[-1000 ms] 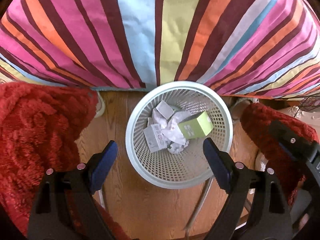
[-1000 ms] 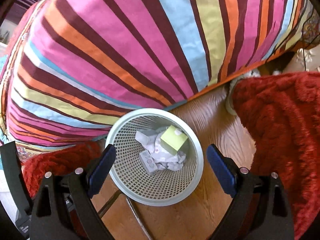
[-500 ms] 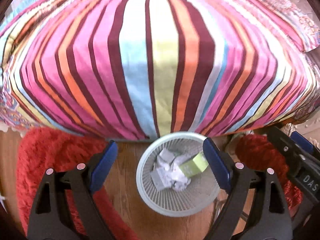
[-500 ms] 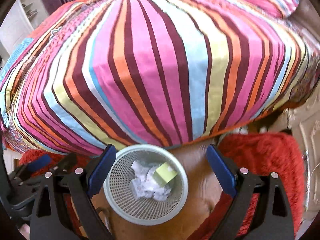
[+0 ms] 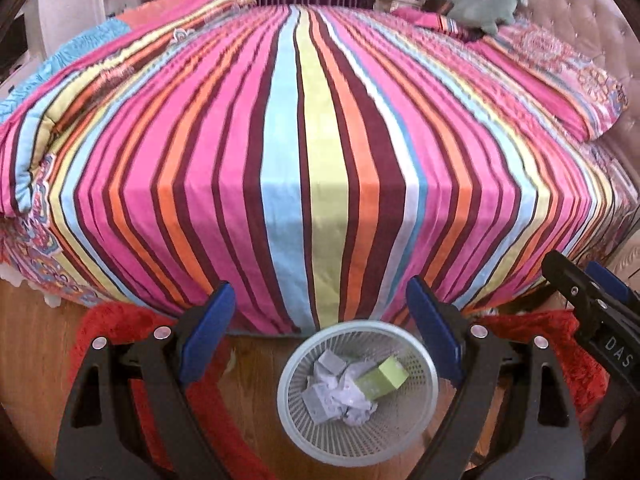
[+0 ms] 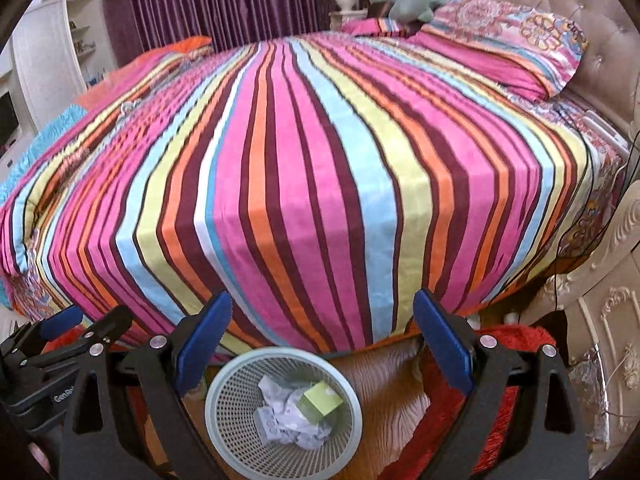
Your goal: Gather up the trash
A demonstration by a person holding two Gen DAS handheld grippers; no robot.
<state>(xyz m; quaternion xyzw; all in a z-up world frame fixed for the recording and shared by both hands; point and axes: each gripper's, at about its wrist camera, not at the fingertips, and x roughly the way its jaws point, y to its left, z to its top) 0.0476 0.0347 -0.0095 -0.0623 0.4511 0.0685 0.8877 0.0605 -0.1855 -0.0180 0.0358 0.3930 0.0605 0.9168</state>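
A white mesh waste basket [image 5: 420, 420] stands on the wooden floor at the foot of the bed; it also shows in the right wrist view [image 6: 228, 432]. It holds a green box [image 5: 382, 378] [image 6: 320, 400], crumpled white paper [image 5: 352, 396] [image 6: 288, 412] and small grey boxes [image 5: 316, 402]. My left gripper [image 5: 320, 332] is open and empty, high above the basket. My right gripper [image 6: 322, 340] is open and empty, also above it. Each gripper shows at the edge of the other's view.
A bed with a striped cover [image 5: 320, 140] fills both views, with pillows [image 6: 500, 40] and a green plush toy [image 5: 480, 4] at its head. Red shaggy rugs [image 5: 120, 340] [image 6: 500, 400] lie either side of the basket. An ornate cream cabinet [image 6: 600, 300] stands at right.
Both grippers have risen and pulled back from the basket, so the basket looks smaller and the whole bed top has come into view. Both stay open and empty.
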